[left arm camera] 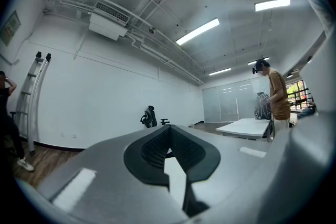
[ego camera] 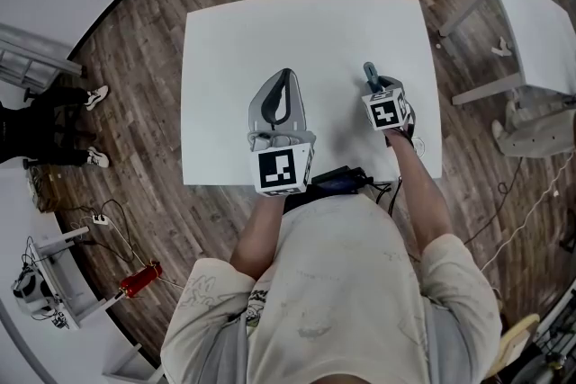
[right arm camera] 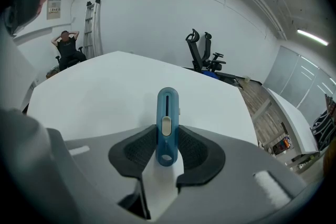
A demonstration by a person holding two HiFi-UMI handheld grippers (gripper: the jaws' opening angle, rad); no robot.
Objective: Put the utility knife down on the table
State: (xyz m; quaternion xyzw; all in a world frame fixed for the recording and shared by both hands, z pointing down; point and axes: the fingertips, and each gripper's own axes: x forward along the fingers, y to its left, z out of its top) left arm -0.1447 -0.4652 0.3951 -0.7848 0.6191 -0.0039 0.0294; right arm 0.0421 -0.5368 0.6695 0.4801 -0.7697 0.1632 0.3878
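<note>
Knife: the blue utility knife (right arm camera: pixel 167 113) sits lengthwise between the pads of the right claw (right arm camera: pixel 167 150), slider side facing the camera, its far end sticking out past the tips.
Right claw: closed on the knife's lower part and tilted downward over the right half of the white worktop (ego camera: pixel 234 40).
Contact: whether the knife touches the worktop cannot be told.
Left claw: the left claw (left arm camera: pixel 169 129) is level near the worktop's middle, tips together, gripping nothing.
</note>
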